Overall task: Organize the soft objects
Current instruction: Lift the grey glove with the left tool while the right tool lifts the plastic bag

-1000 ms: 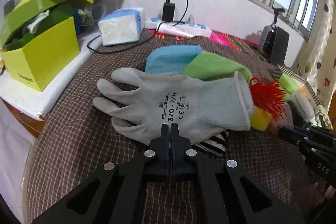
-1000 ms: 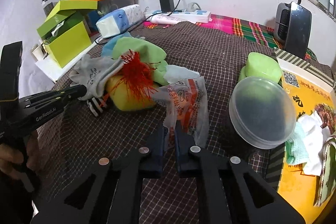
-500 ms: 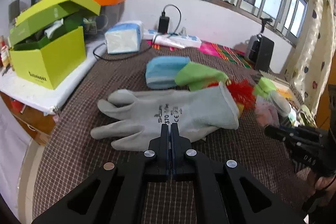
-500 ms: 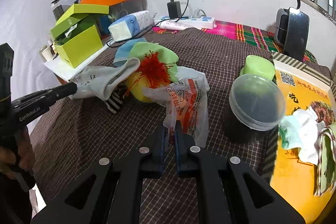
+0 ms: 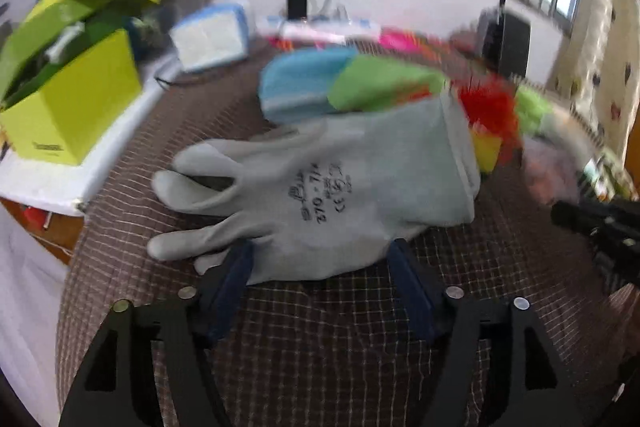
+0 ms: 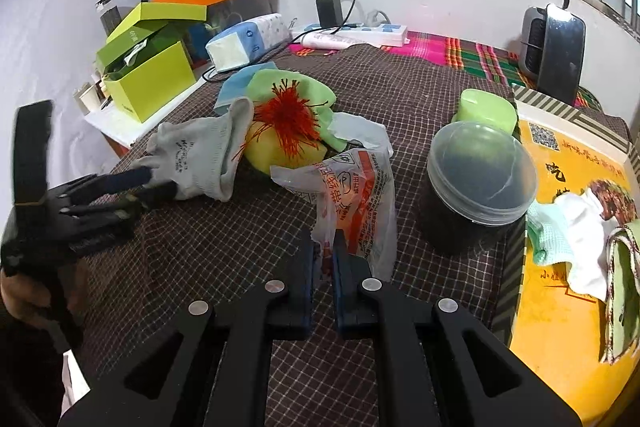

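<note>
Surface: brown checked cloth [image 6: 224, 235] under barred windows.
Grey glove [image 5: 320, 187]: lies flat on cloth, cuff against red-tasselled yellow toy [image 6: 286, 131].
Left gripper [image 5: 320, 259]: fingers spread wide, flanking glove's near edge.
Right gripper [image 6: 322, 259]: fingers pinching printed plastic bag [image 6: 352, 195], beside toy.

The grey glove [image 5: 320, 187] hides the left gripper's [image 5: 320, 259] fingertips — far clutter blurs out.

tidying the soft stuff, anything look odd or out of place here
Yes: a crumpled plastic bag lies among the soft things, pinched in the right gripper. The grey glove lies draped over the open left gripper, its cuff against the yellow toy. Nothing looks spilled or torn.
</note>
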{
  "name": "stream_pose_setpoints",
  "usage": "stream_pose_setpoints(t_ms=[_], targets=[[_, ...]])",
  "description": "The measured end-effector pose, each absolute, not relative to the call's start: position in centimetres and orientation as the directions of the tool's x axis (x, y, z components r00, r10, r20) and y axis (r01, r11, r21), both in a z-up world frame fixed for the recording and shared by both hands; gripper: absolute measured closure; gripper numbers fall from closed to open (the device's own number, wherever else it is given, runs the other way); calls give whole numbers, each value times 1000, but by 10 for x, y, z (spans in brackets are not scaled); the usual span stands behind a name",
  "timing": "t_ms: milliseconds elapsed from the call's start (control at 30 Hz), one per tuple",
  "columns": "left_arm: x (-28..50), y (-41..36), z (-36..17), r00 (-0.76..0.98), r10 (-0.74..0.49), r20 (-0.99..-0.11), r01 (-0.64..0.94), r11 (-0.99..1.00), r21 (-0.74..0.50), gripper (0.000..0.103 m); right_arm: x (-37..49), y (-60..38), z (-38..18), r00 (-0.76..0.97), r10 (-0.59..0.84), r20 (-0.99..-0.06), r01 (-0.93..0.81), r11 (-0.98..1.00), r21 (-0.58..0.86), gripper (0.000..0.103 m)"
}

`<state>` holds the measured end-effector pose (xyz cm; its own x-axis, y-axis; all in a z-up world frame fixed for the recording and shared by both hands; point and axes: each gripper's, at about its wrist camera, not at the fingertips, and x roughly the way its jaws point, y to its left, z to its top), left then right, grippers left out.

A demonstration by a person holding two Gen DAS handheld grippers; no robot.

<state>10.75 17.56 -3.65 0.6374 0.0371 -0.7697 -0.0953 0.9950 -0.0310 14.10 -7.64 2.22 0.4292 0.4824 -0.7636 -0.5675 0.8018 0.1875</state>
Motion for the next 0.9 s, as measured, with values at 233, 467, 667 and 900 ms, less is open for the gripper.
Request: stream_pose_setpoints(t_ms=[233, 467, 667, 900], targets=[[109, 174, -36, 631, 97, -770, -124, 992, 23, 55, 141, -77, 22, 430, 486, -761, -565, 802, 193, 95], [95, 191, -27, 651, 104, -752, -181, 983, -21, 89, 137, -82, 26, 439, 492, -752, -565, 802, 195, 95], [68, 196, 6, 735, 44, -676, -166, 979, -116, 89, 131, -87, 35, 458, 498, -736, -564, 803, 191, 95], [46, 195, 38, 796, 0, -605, -144, 971, -189, 89, 119, -92, 48, 481, 512, -711, -570, 800, 190, 95]])
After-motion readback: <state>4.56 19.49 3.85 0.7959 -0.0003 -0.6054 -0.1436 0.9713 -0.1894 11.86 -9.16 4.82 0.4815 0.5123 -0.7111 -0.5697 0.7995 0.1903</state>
